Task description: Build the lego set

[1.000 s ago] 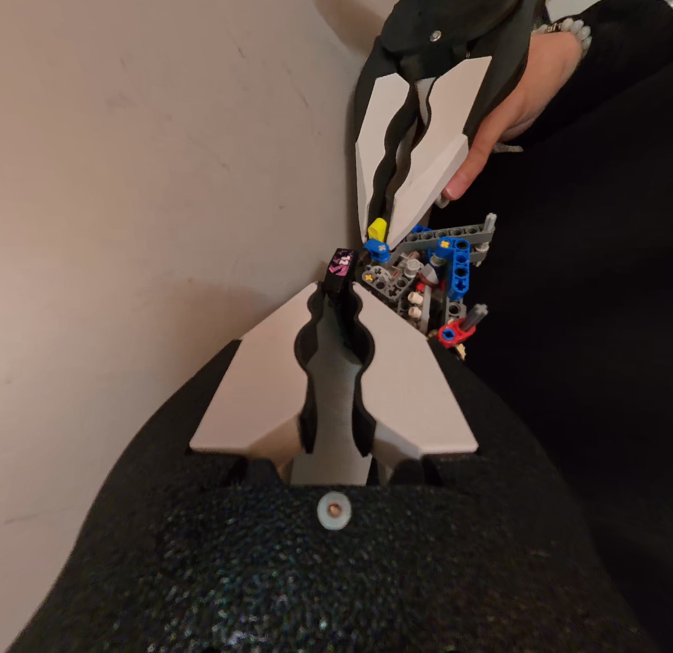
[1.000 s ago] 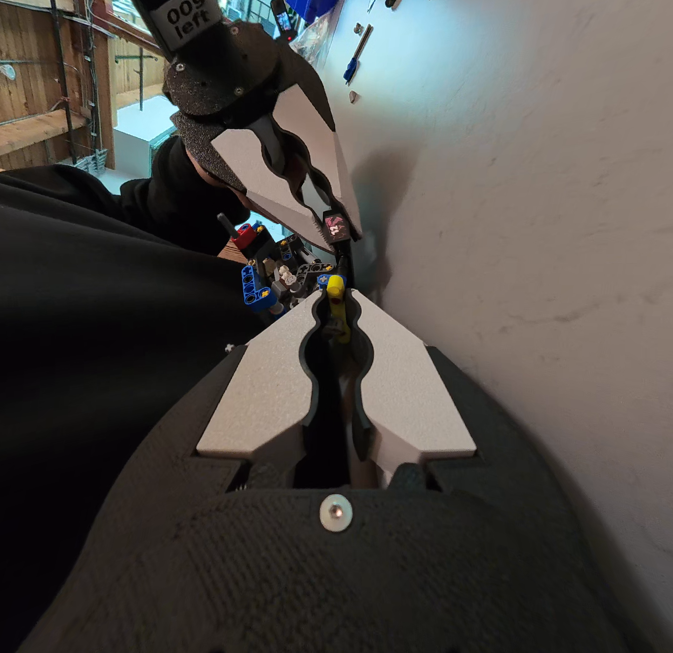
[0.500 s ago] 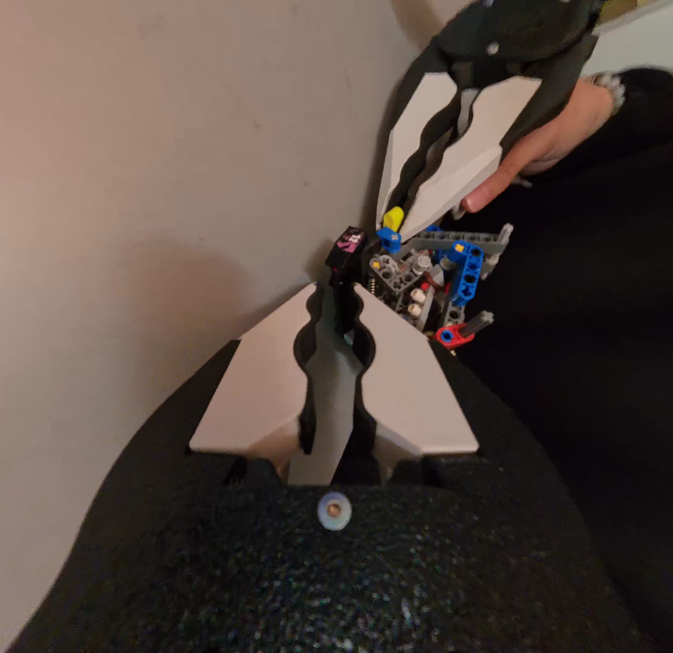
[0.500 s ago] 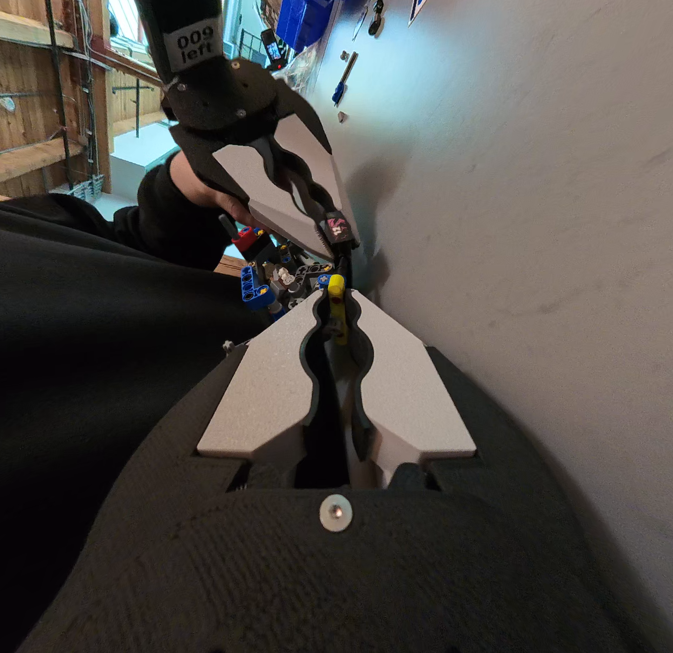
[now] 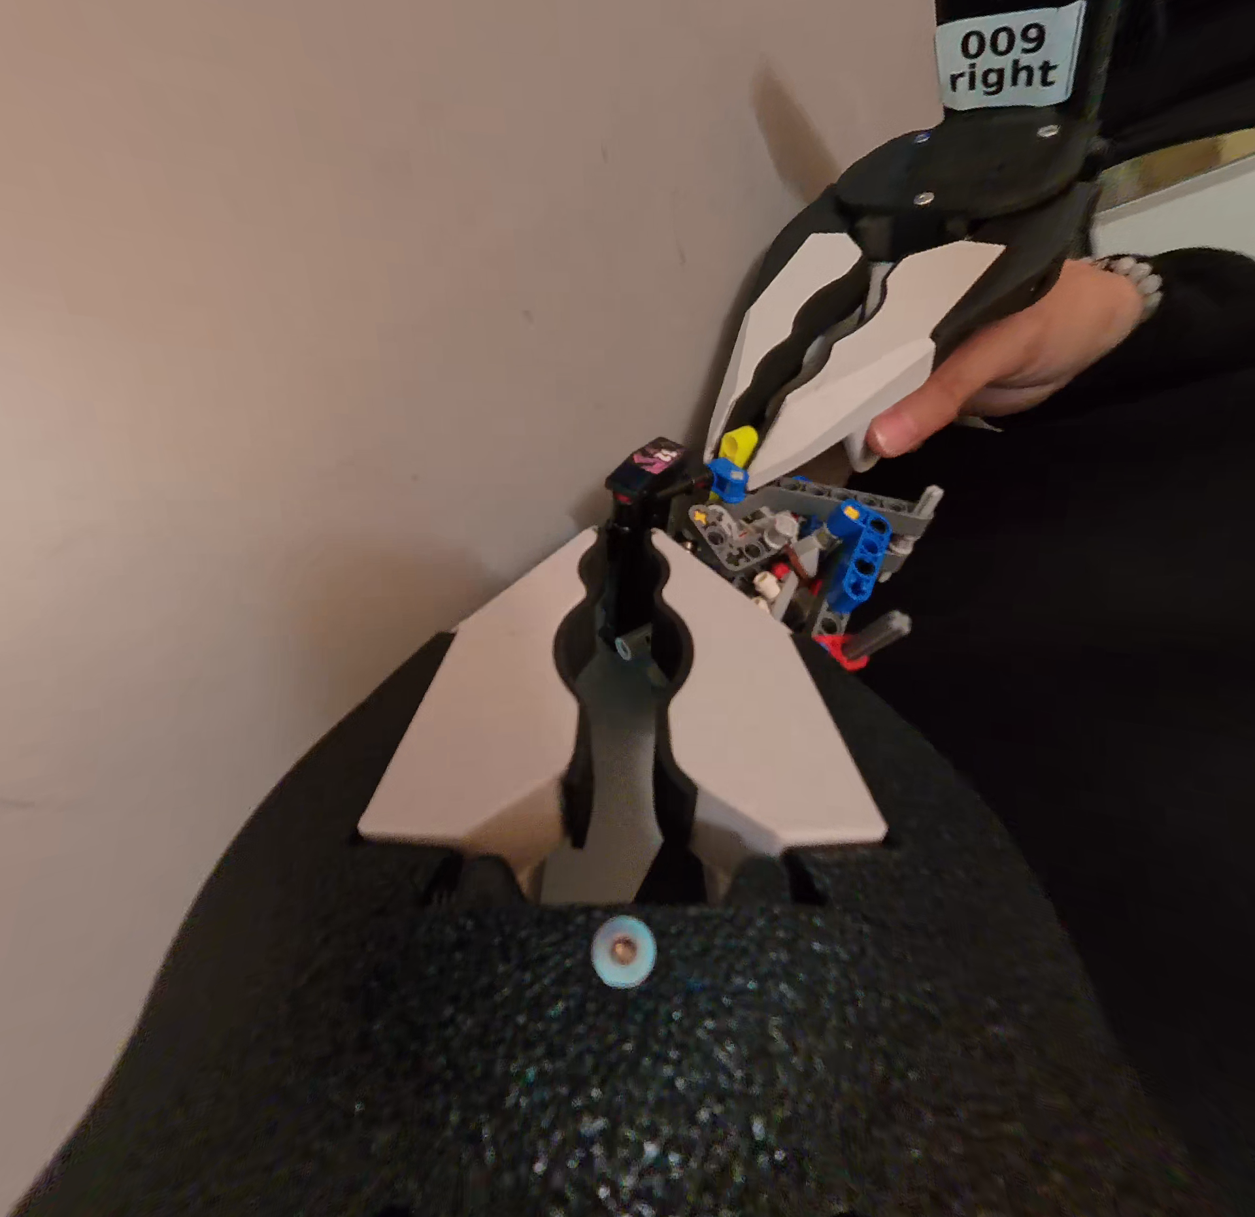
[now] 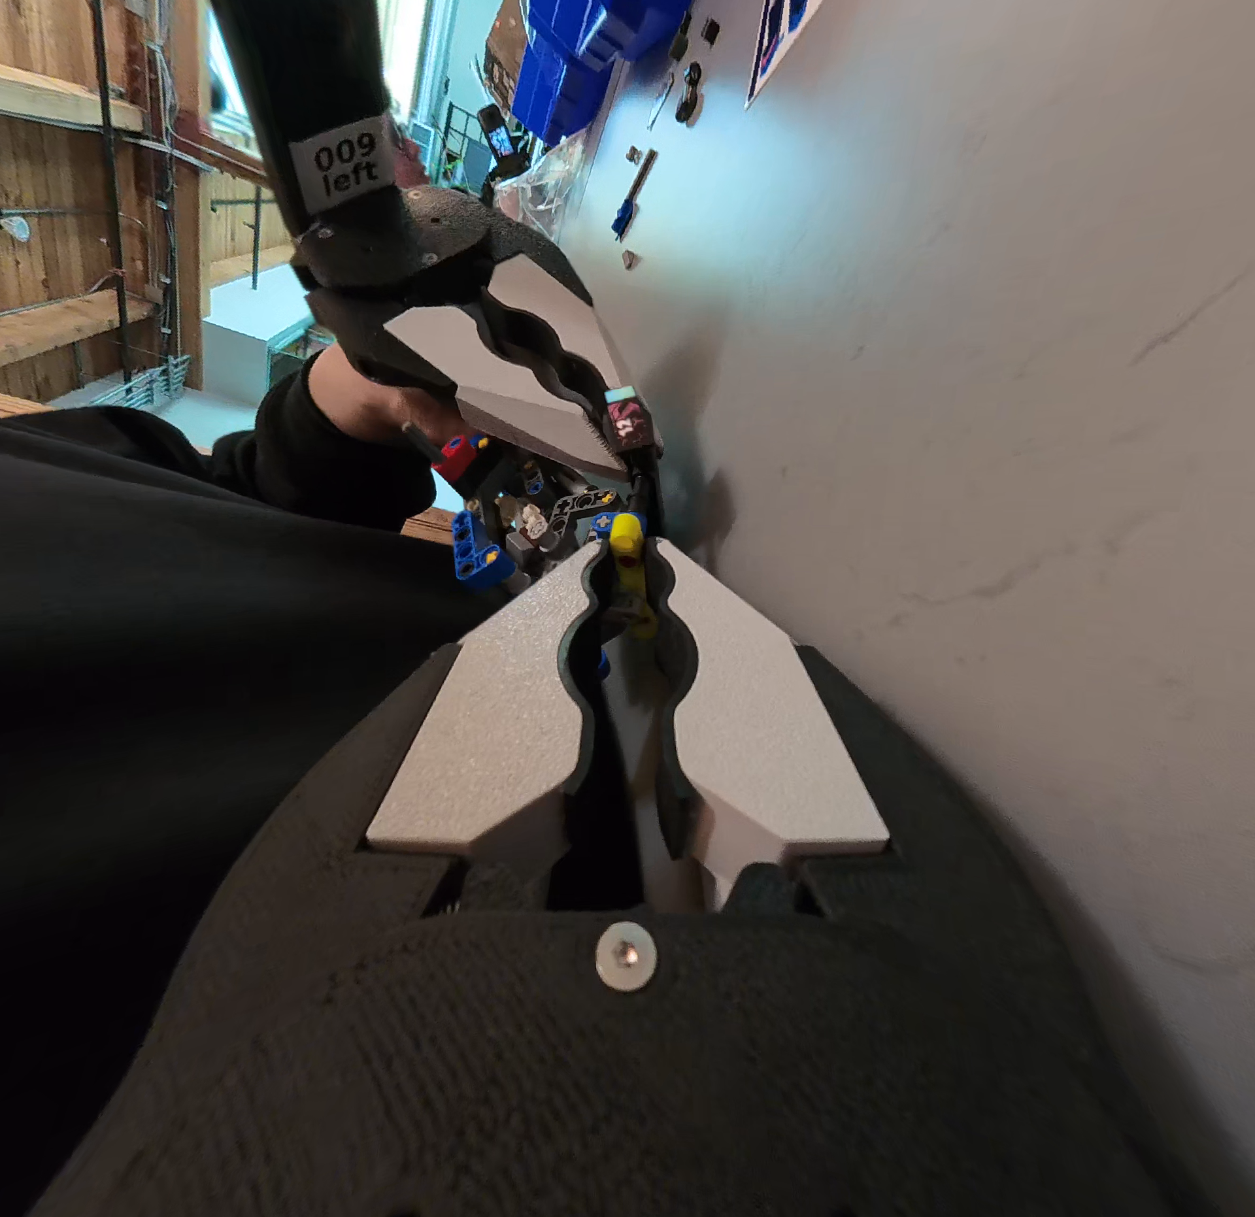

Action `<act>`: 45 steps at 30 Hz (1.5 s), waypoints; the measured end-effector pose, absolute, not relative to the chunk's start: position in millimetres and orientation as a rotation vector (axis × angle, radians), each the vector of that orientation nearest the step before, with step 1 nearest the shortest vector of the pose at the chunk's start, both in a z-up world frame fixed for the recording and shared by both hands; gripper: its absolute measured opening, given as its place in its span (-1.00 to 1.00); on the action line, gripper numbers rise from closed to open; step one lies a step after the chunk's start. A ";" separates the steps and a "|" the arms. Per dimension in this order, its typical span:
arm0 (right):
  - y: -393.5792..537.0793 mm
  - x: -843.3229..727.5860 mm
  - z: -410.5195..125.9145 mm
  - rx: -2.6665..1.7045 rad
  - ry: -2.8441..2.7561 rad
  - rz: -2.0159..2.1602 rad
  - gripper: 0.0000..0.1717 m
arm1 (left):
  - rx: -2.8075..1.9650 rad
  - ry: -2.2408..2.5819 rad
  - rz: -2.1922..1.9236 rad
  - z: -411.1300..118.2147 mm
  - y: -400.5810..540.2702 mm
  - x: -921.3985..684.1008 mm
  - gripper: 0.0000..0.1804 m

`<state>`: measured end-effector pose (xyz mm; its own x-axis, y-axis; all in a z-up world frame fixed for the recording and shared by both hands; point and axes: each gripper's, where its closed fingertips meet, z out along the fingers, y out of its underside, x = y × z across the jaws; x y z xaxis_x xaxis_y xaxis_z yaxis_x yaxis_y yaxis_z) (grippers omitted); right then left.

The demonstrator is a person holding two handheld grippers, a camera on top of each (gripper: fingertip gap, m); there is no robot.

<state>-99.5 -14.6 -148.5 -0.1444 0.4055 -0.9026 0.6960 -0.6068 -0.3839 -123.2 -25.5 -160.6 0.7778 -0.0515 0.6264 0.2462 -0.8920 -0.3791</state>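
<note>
A small toy-brick model [image 5: 808, 546] of grey, blue, red and black beams hangs in the air beside a pale wall. My left gripper [image 5: 626, 539] is shut on a black beam [image 5: 631, 580] of the model, which ends in a black block with a pink sticker [image 5: 652, 461]. My right gripper [image 6: 628, 547] is shut on a yellow piece [image 6: 628, 560] at the model's other side, next to a blue connector [image 5: 726, 479]. The right gripper also shows in the left wrist view [image 5: 740, 454], and the left gripper shows in the right wrist view [image 6: 628, 468]. The model also shows in the right wrist view [image 6: 523, 519].
A pale wall [image 5: 305, 301] runs close along the left of the left gripper and the right of the right gripper [image 6: 985, 437]. A person's dark clothing [image 6: 170, 607] fills the other side. Blue bins [image 6: 591, 37] and small tools hang farther along the wall. Left and right tips are no more than a few centimetres apart.
The right gripper has swung outward to the right and tilted while keeping the yellow piece. My left gripper's pads have closed tighter on the black beam. The model has turned slightly.
</note>
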 end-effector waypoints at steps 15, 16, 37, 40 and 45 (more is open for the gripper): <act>-13.2 -116.9 -144.4 1.838 1.431 -1.861 -0.93 | -2.639 -0.069 -0.772 -163.6 -18.6 -143.4 -0.92; -12.9 -117.2 -146.1 1.851 1.433 -1.849 -0.93 | -2.645 -0.113 -0.804 -164.8 -18.3 -143.0 -0.93; 8.6 -108.9 -113.9 1.746 1.229 -2.130 -0.92 | -2.226 -0.206 -1.125 -125.7 0.7 -124.1 -0.85; 20.0 -112.2 -105.6 1.700 1.268 -2.203 -0.92 | -2.141 -0.080 -1.148 -109.5 2.0 -126.1 -0.80; 21.5 -110.3 -109.7 1.680 1.431 -2.171 -0.92 | -2.115 0.114 -1.024 -114.3 -5.0 -142.3 -0.83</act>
<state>-110.3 21.5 -109.7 -0.4102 0.4691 -0.7821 0.5340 -0.5716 -0.6230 -142.3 -5.0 -114.3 0.6730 -0.3828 0.6329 0.2347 -0.7010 -0.6735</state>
